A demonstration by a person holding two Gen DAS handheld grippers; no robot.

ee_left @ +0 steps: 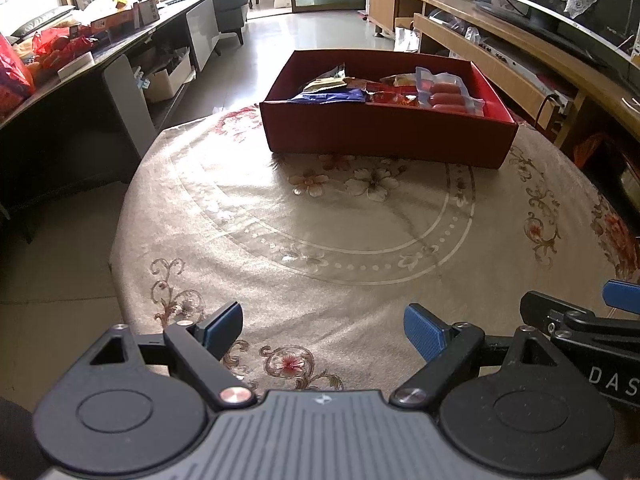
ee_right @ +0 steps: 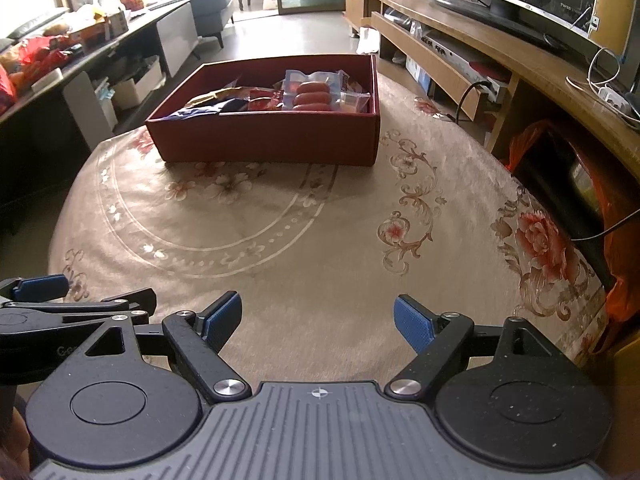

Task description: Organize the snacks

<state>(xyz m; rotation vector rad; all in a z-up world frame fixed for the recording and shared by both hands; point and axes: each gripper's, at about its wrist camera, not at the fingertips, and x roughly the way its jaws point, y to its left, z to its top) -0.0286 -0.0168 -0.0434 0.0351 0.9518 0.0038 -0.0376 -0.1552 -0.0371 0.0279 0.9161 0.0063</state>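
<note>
A dark red box (ee_left: 384, 136) (ee_right: 264, 142) stands at the far side of the round table (ee_left: 320, 216) (ee_right: 304, 240). Inside it lie several snack packs: a clear pack of sausages (ee_left: 448, 94) (ee_right: 314, 94), a blue pack (ee_left: 332, 97) (ee_right: 200, 111) and red wrappers (ee_left: 390, 98). My left gripper (ee_left: 323, 329) hovers open over the near edge of the table with nothing between its blue pads. My right gripper (ee_right: 318, 322) is open too and holds nothing. Each gripper shows at the edge of the other's view, the right gripper (ee_left: 580, 312) and the left gripper (ee_right: 84, 300).
A floral cloth covers the table. A long low bench (ee_left: 100, 52) with bags and boxes runs along the left. A wooden TV stand (ee_right: 500, 60) with a television, cables and an orange bag (ee_right: 524, 140) lines the right. Tiled floor lies beyond.
</note>
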